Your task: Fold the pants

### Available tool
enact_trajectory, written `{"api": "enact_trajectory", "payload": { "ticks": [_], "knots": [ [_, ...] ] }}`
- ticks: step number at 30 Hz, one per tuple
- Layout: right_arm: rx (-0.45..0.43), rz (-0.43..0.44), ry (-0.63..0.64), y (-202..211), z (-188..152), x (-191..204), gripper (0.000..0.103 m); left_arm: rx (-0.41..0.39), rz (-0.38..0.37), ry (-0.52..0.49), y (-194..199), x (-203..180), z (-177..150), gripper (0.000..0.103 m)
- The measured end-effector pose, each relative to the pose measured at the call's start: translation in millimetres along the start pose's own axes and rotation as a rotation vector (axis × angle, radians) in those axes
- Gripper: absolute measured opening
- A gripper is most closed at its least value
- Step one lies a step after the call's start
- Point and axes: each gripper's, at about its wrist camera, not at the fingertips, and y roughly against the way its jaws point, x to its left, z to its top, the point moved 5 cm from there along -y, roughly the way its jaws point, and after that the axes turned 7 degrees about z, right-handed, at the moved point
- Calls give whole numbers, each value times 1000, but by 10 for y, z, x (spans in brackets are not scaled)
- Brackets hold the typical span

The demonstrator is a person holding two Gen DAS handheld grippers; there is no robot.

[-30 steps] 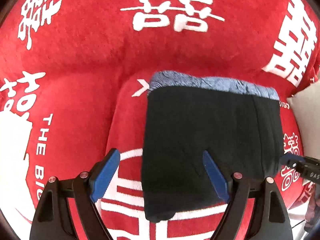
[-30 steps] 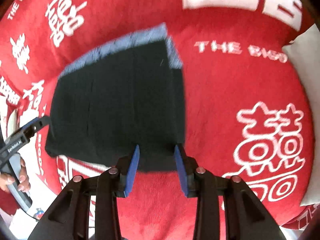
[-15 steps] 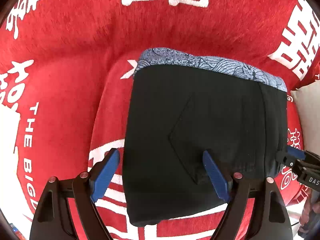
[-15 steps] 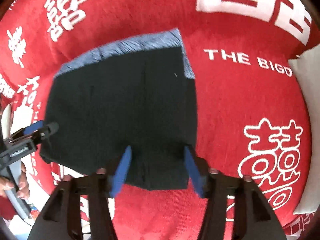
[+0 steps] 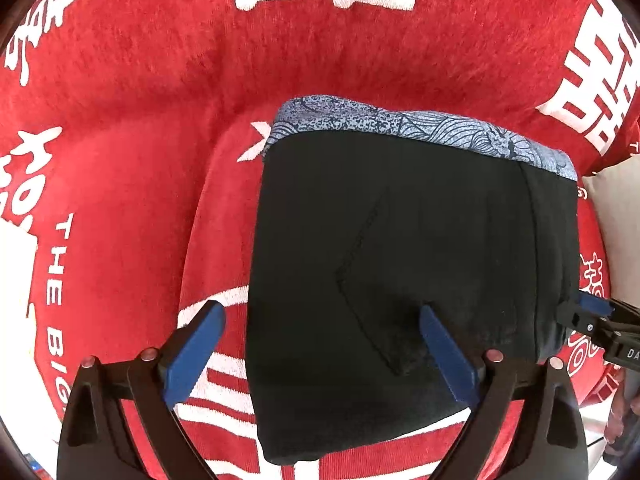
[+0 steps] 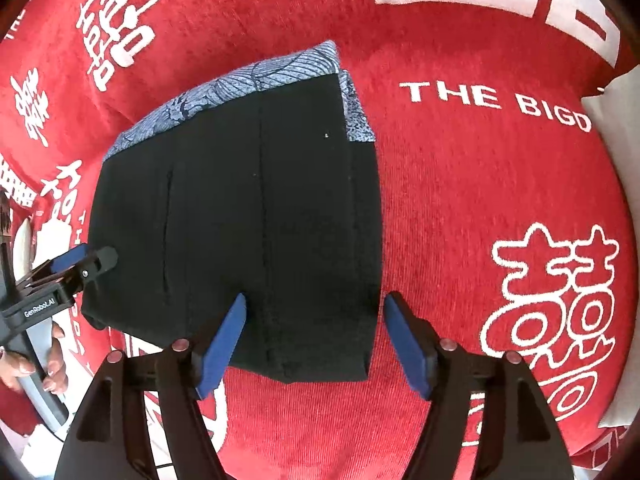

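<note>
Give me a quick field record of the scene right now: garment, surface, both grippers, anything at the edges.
garment: black pants folded into a compact block, blue patterned waistband showing along the far edge
surface: red blanket with white characters and lettering
left gripper: open, jaws just widened, straddling the pants' near left edge, pads not pressing
right gripper: open, jaws just widened, astride the near right corner
edge: white pillow at right

pants (image 5: 400,260): matt black woven cloth, printed blue cloth lining. blanket (image 5: 140,180): red plush, ribbed nap. gripper fingers (image 6: 224,344): matt black plastic, blue pads.
</note>
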Motion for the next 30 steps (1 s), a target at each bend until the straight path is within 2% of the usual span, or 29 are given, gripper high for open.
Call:
{"api": "enact_trajectory", "payload": {
  "ticks": [4,7,10,11,15,17,20,26,30],
  "knots": [
    [14,34,-11,-10,59,-51,77,-8,-13,-15,31,14,39,98],
    [6,152,-26,88,118,-134,80,-38,-57,-37,93,87,125,98],
    [0,246,-54,150,216,-288,80,-35,-129,-43,66,201,256,98],
    [-5,275,-61,159,269,-361,80,-19,-172,-50,21,236,305,98],
    [14,400,-111,79,412,-600,80,34,-235,-77,-177,309,397,98],
    [28,455,-133,-7,433,-648,80,66,-291,-76,-271,330,427,98],
    [53,508,-120,-118,449,-701,80,117,-376,-72,-390,322,447,98],
    [101,637,-86,-262,518,-659,80,163,-476,-73,-552,243,443,98],
    [119,698,-62,-280,565,-626,80,177,-515,-73,-606,144,430,98]
  ]
}}
